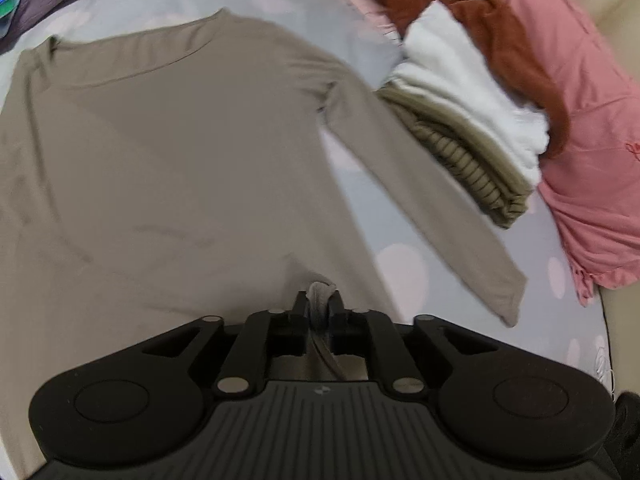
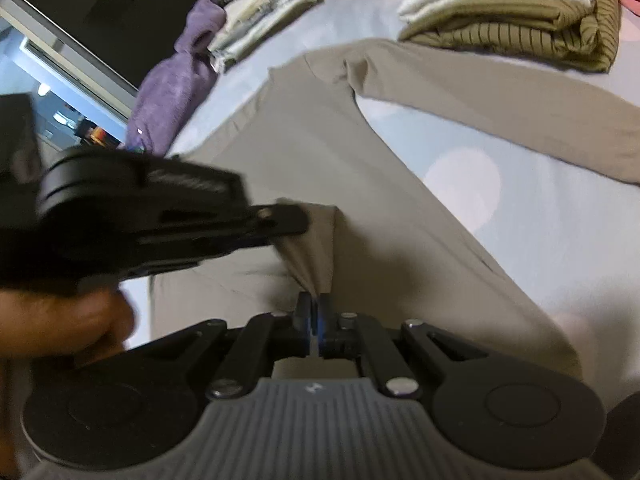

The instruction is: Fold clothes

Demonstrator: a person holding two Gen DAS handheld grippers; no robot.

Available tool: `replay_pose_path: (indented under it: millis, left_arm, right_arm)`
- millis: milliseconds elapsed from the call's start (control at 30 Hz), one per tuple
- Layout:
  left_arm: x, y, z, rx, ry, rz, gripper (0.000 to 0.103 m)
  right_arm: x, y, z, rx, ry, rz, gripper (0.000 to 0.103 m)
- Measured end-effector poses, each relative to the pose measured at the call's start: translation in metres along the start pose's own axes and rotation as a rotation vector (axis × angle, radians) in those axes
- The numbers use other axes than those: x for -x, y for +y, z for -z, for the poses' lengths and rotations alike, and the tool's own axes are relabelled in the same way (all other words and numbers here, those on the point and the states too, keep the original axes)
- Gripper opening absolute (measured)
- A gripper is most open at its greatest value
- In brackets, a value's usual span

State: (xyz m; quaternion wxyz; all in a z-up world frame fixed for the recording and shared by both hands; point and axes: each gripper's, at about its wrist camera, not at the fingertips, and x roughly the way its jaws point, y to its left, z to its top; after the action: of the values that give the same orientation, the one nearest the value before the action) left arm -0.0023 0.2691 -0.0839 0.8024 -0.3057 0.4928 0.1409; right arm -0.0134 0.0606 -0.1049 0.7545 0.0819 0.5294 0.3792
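Note:
A beige long-sleeved shirt (image 1: 180,152) lies flat on the pale dotted bedsheet (image 1: 360,56), its right sleeve (image 1: 420,192) stretched out diagonally. My left gripper (image 1: 319,300) is shut on a pinch of the shirt's hem. In the right wrist view the same beige shirt (image 2: 320,140) fills the middle, and my right gripper (image 2: 315,304) is shut on a fold of its hem. The left gripper (image 2: 288,220) reaches in from the left there, clamped on the same hem a little farther along, with a hand (image 2: 60,324) holding it.
A stack of folded clothes (image 1: 468,120), white on top of olive striped pieces, sits right of the shirt. A rust garment (image 1: 500,32) and a pink garment (image 1: 592,128) lie beyond it. A purple towel (image 2: 176,84) and folded pale cloth (image 2: 256,12) lie at the far side.

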Motion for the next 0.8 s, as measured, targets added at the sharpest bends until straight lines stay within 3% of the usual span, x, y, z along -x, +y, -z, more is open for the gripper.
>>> replay_pose_path:
  millis: [100, 167, 333, 400, 467, 533, 567, 700, 733, 800]
  left_arm:
    - [0.019, 0.016, 0.008, -0.004, 0.025, -0.002, 0.015]
    - [0.040, 0.032, 0.014, -0.019, -0.008, -0.010, 0.016]
    - [0.082, 0.100, 0.023, 0.024, -0.120, -0.040, 0.022]
    - [0.091, 0.130, 0.022, 0.060, -0.168, -0.083, 0.022]
    - [0.092, 0.158, 0.012, 0.098, -0.207, -0.157, 0.022]
    - [0.089, 0.181, 0.005, 0.140, -0.217, -0.215, 0.022]
    - [0.089, 0.189, 0.003, 0.162, -0.217, -0.216, 0.022]
    - [0.092, 0.200, 0.002, 0.214, -0.237, -0.169, 0.022]
    - [0.093, 0.200, 0.001, 0.210, -0.244, -0.160, 0.022]
    - [0.094, 0.202, -0.001, 0.190, -0.258, -0.157, 0.022]
  right_arm:
    - [-0.010, -0.001, 0.004, 0.004, 0.041, 0.062, 0.005]
    - [-0.006, -0.007, 0.010, -0.001, 0.050, 0.126, 0.010]
    - [0.015, -0.013, 0.010, -0.041, -0.018, 0.262, 0.012]
    - [0.021, -0.004, 0.009, 0.013, -0.066, 0.310, 0.015]
    - [0.023, 0.015, 0.011, 0.126, -0.104, 0.291, 0.024]
    - [0.003, 0.032, 0.013, 0.291, -0.085, 0.318, 0.047]
    - [-0.007, 0.041, 0.014, 0.374, -0.076, 0.330, 0.050]
    - [-0.045, 0.075, 0.018, 0.702, -0.035, 0.376, 0.048]
    - [-0.054, 0.074, 0.016, 0.704, 0.014, 0.354, 0.040]
    - [-0.058, 0.068, 0.008, 0.663, 0.043, 0.362, 0.034]
